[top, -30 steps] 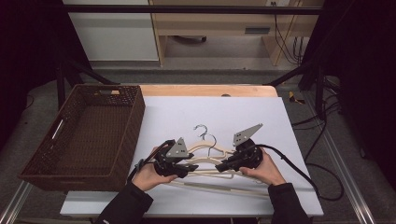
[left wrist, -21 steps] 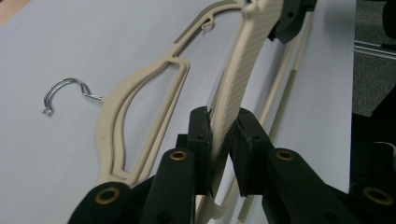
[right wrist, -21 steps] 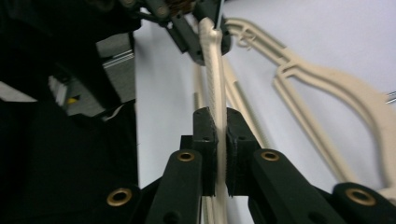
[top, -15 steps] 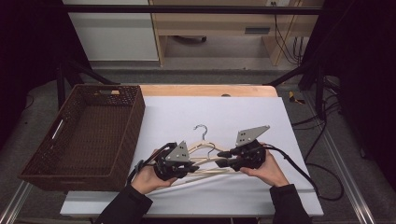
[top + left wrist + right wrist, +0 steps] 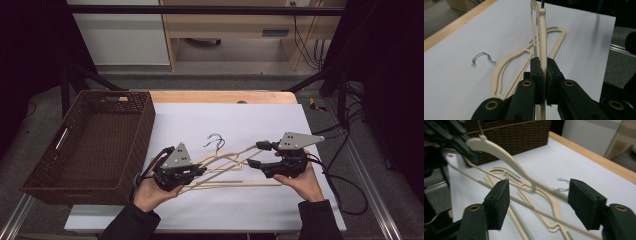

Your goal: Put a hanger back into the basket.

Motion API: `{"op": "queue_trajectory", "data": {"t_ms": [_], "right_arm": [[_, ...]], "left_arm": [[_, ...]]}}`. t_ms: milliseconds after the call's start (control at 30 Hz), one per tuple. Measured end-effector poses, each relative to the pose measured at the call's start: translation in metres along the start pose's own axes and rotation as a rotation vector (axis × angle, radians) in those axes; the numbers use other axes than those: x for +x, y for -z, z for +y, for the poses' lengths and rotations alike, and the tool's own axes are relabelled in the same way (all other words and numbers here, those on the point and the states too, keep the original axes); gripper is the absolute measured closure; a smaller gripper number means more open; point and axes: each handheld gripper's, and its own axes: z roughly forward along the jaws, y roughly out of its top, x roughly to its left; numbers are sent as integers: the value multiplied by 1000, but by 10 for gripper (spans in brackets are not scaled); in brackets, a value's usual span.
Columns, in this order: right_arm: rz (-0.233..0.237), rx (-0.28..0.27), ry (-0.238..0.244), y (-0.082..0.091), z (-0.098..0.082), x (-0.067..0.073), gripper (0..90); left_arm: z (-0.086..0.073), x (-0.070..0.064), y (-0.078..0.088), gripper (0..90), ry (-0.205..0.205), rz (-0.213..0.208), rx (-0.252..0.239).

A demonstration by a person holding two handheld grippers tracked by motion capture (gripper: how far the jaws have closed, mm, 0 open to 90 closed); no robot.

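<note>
The cream plastic clothes hanger [image 5: 225,167] with a thin bar is lifted at one end, above the white surface [image 5: 240,210]. In the left gripper view the left gripper [image 5: 543,75] has its two black fingers [image 5: 536,75] shut tight on the hanger's [image 5: 541,37] arm, which runs straight away from them. In the high view that gripper [image 5: 192,172] sits at the hanger's left end, in the person's left hand [image 5: 150,192].

The right gripper [image 5: 260,155] is at the hanger's other end, in the right hand [image 5: 300,182]. Its fingers [image 5: 497,202] have just been opening. They stand wide apart, with the hanger's [image 5: 499,151] arm and thin bar passing between them, and the pads do not press on it.

A second cream plastic hanger [image 5: 524,192] lies flat on the surface under the lifted one. Its silver metal hook [image 5: 481,58] rests on the white sheet. A dark brown woven basket [image 5: 45,175] stands just beside the left hand, at the surface's left edge.
</note>
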Motion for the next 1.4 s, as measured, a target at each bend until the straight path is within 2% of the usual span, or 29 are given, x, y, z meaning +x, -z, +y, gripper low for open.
{"op": "queue_trajectory", "data": {"t_ms": [33,67,100,267,367,400,467,533,567,633,667,700,733,767,800,933,967,1000,1100,1200,1233,1400], "right_arm": [[-19,-8,-8,2,-1,-2,299],[-67,-14,-23,4,-3,-4,266],[-67,-14,-23,4,-3,-4,266],[-130,-24,-55,9,-7,-7,219],[-172,-40,-82,15,-9,-7,181],[-172,-40,-82,15,-9,-7,181],[-199,-61,-112,21,-12,-7,153],[-213,-75,-124,25,-14,-7,142],[-213,-75,-124,25,-14,-7,142],[-239,-87,-137,30,-18,-8,134],[-239,-87,-137,30,-18,-8,134],[-242,-83,-152,33,-22,-9,128],[-242,-83,-152,33,-22,-9,128],[-250,-80,-163,35,-25,-10,126],[-255,-81,-160,36,-26,-10,125],[-258,-79,-165,36,-27,-9,122],[-257,-78,-166,36,-27,-9,121],[-257,-78,-166,36,-27,-9,121],[-258,-73,-162,34,-28,-8,116],[-259,-70,-164,34,-28,-8,116],[-258,-68,-159,34,-28,-8,116],[-260,-69,-161,33,-29,-9,113]], "left_arm": [[1,1,4,860,9,15,-12],[2,3,8,860,11,31,-24],[3,4,12,860,17,43,-33],[8,15,32,860,37,78,-74],[15,22,47,860,30,114,-74],[15,22,47,860,30,114,-74],[19,29,54,860,33,128,-73],[22,41,65,860,45,149,-83],[22,41,65,860,45,149,-83],[23,50,73,860,61,164,-88],[22,55,77,860,71,173,-91],[20,64,85,859,83,202,-87],[20,64,85,860,83,202,-87],[16,74,91,860,96,232,-78],[16,74,91,860,96,232,-78],[6,93,103,859,119,281,-71],[0,102,109,859,142,302,-83],[0,102,109,859,142,302,-83],[-6,115,119,859,154,325,-89],[-14,132,137,859,160,351,-95],[-14,132,137,859,160,351,-95],[-26,151,159,859,170,373,-107]]}}
